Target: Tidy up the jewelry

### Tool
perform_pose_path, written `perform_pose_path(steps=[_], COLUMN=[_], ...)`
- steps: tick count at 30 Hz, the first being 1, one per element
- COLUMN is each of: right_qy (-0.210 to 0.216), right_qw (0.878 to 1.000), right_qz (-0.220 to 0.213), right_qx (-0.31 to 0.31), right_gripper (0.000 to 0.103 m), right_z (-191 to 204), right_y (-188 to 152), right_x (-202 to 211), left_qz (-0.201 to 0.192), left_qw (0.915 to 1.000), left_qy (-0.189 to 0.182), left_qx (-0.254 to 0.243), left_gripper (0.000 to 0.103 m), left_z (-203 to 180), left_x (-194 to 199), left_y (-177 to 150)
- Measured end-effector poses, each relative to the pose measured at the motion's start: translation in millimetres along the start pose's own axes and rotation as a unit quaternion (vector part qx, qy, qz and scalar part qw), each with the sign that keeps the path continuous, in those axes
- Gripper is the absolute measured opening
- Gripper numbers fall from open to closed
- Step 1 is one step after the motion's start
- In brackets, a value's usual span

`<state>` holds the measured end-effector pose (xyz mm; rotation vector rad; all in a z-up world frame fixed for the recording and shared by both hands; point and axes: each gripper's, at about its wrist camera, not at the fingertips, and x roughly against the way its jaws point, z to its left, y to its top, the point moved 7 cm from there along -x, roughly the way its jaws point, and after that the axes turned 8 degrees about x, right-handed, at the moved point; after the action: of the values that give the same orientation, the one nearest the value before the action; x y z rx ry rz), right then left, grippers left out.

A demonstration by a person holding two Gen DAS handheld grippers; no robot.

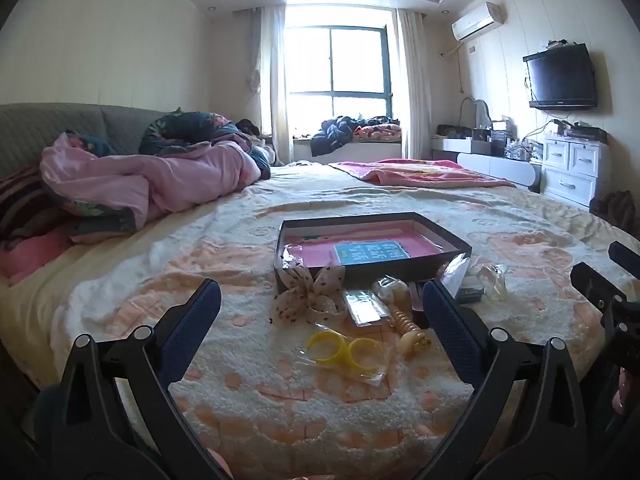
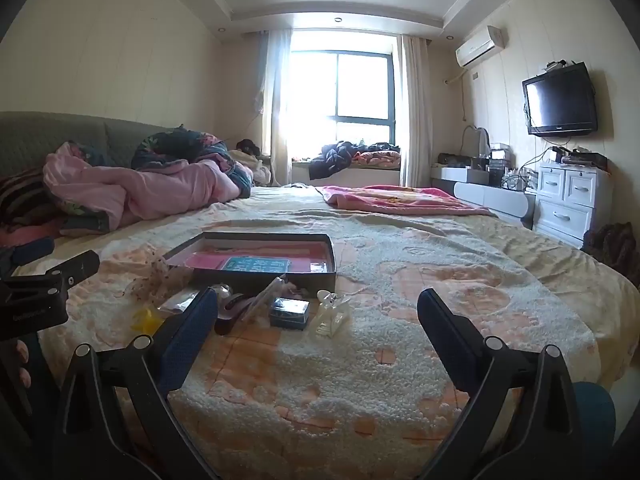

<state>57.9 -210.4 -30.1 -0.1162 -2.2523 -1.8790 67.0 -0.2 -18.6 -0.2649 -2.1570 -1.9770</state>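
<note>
**Jewelry loose on bed, nothing yet gripped**

Jewelry pieces are seen scattered on the blanket [image 1: 280, 420] just in front of an open dark box [image 1: 374, 240], which holds a pink liner and a teal card. Nearest the box lies a spotted bow [image 1: 310, 294]; closer in are yellow rings [image 1: 344, 350] inside a clear bag, a cream clip [image 1: 408, 328], and several flat clear packets. In the right view, a small dark case [image 2: 289, 312] and a clear trinket [image 2: 332, 314] are found beside the box's near corner.

The left gripper [image 1: 320, 308] is spread wide and empty, with the bow, the packets and the rings framed between its fingers. The right gripper [image 2: 318, 314] is likewise released, with nothing clamped; the dark case and the trinket sit between its fingers.

Several risks can be judged from here. The soft, fluffy blanket may be pinched along with a thin packet, so the piece could be dragged rather than lifted. Slippery plastic bags may slide out of the pads. The crowded items touch or overlap, so a neighbour could be knocked aside or caught. The light box may be shoved if its wall is struck.
</note>
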Motion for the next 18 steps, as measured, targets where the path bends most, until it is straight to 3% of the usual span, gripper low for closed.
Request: perform_pose_path(steps=[18], right_qy=[-0.002], right_qw=[1.0], right_qz=[0.012], right_qx=[-0.001], right_gripper=[0.097], right_z=[0.2], right_y=[-3.8], right_x=[-4.7], left_qz=[0.014], left_qw=[0.9999], left_qy=[-0.005], left_qx=[0.007], left_gripper=[0.092], left_z=[1.2], left_x=[1.0], left_y=[-3.2])
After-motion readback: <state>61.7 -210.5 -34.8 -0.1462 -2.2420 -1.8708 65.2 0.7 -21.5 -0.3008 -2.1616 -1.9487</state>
